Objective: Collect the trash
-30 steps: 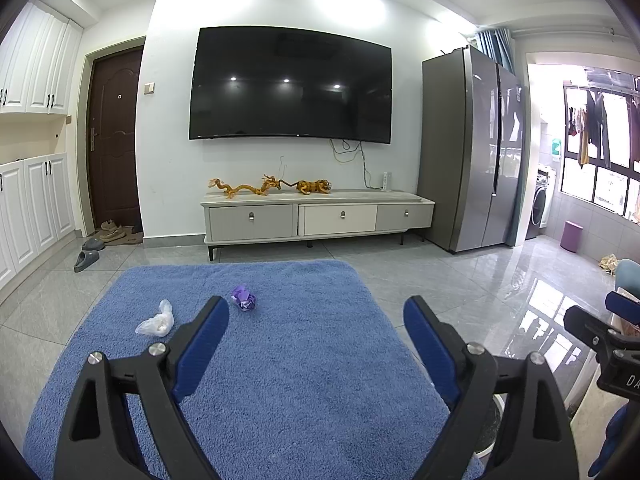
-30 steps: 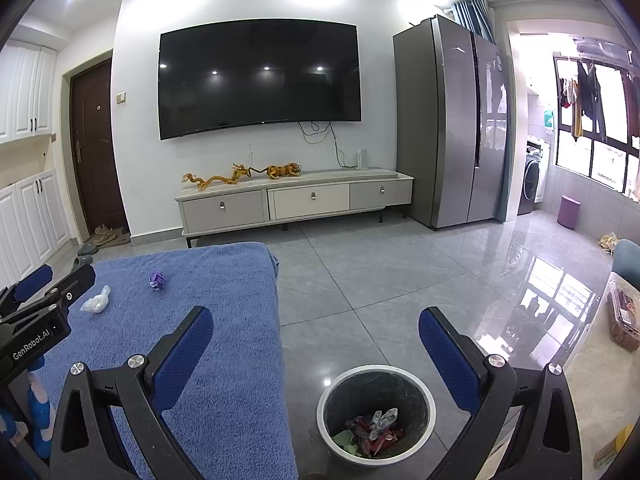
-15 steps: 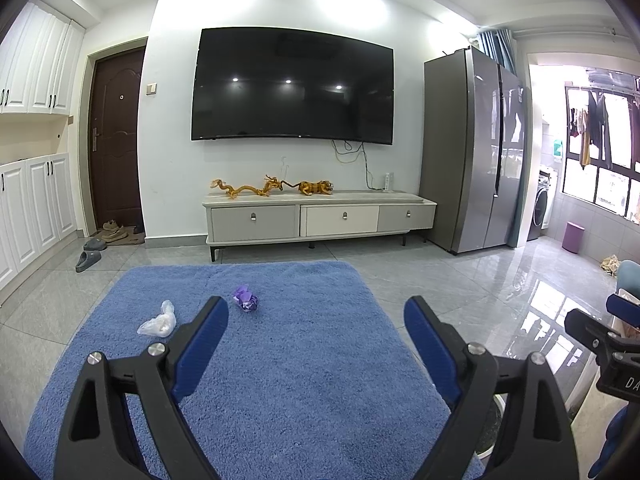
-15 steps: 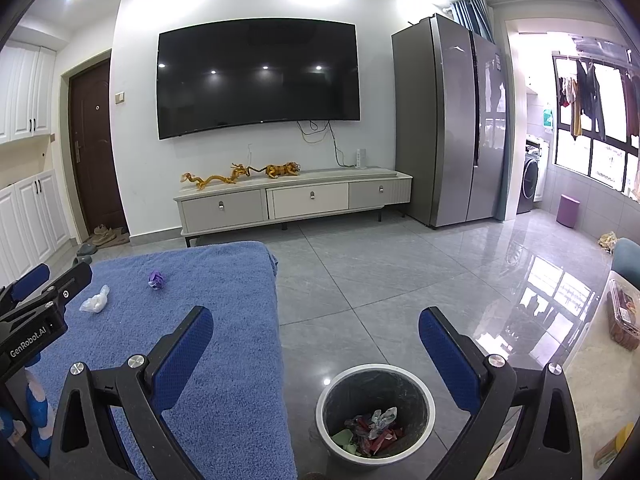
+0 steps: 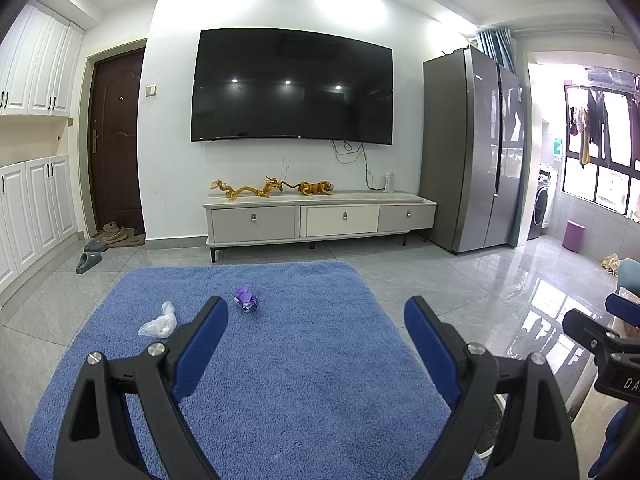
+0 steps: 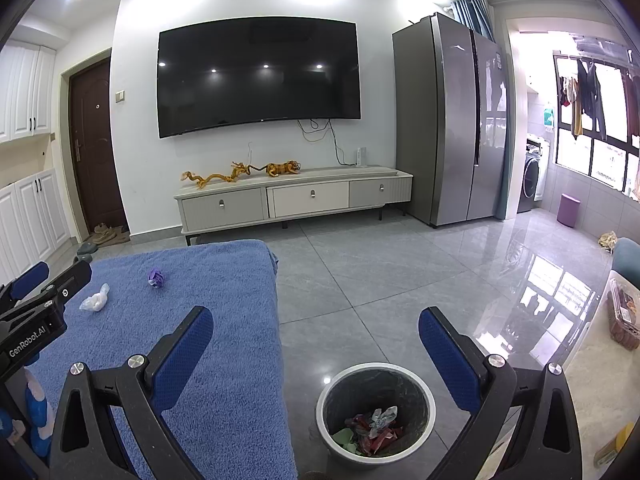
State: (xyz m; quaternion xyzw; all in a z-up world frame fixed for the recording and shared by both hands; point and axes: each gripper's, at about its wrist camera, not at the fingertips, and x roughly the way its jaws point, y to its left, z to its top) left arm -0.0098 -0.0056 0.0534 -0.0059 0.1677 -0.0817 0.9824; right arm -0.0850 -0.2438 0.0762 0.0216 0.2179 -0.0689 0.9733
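Trash ahead of left hand-held gripper.
Purple wad lies at 11 o'clock (nearer left); both hand-held grippers released, right over bin.

White lettering "GenRobot.AI" on black plastic body of left gripper, left edge of right wrist view. Partial white letters "DA" on black body of right gripper, right edge of left wrist view; rest cut off.
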